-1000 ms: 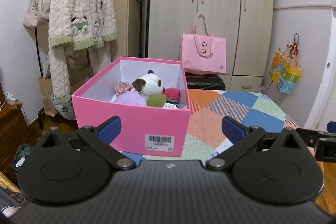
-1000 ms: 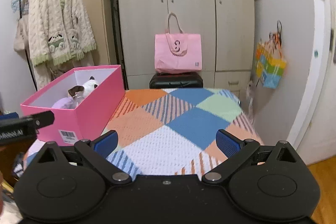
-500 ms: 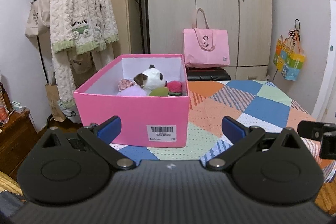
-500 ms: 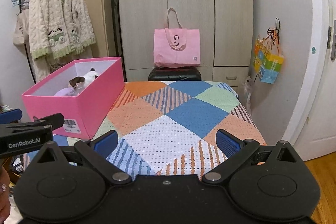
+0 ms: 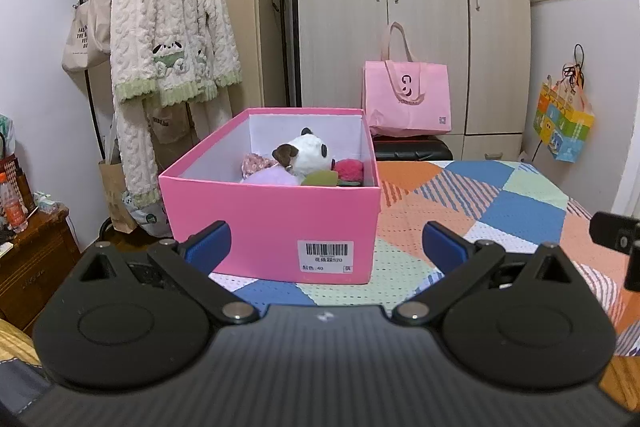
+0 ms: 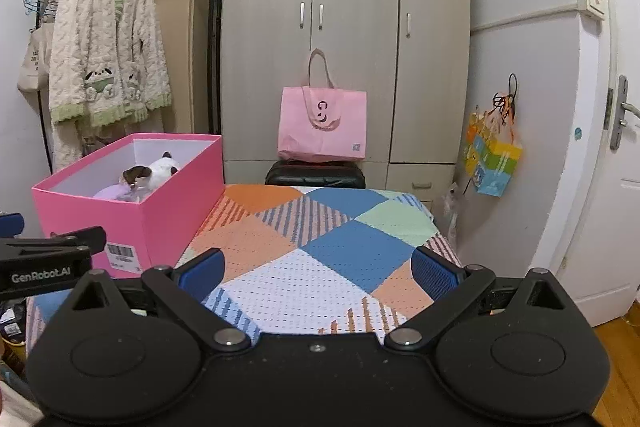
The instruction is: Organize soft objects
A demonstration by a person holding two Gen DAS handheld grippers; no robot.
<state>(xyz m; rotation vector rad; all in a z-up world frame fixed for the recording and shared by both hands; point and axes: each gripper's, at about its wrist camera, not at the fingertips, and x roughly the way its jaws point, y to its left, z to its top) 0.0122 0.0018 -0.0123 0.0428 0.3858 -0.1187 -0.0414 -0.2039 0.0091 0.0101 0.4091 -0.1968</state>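
A pink box (image 5: 272, 223) (image 6: 132, 211) stands open at the left end of the patchwork bedspread (image 6: 320, 259). Inside it lie a white plush dog with brown ears (image 5: 306, 155) (image 6: 154, 173), a lilac plush (image 5: 270, 179), a red pompom (image 5: 349, 169), a green piece and a floral fabric piece (image 5: 254, 161). My left gripper (image 5: 326, 247) is open, held back from the box's near wall, nothing between its fingers. My right gripper (image 6: 318, 267) is open over the bedspread, to the right of the box, also holding nothing.
A pink tote (image 6: 322, 127) rests on a black case (image 6: 316, 177) before the wardrobe (image 6: 344, 27). A fluffy cardigan (image 5: 168, 39) hangs on a rack at left. A wooden cabinet (image 5: 32, 255) stands left of the bed; a colourful bag (image 6: 492, 163) hangs by the door.
Both grippers have drawn back and away from the box, which now looks smaller and farther. Both stay open and nothing has been picked up.
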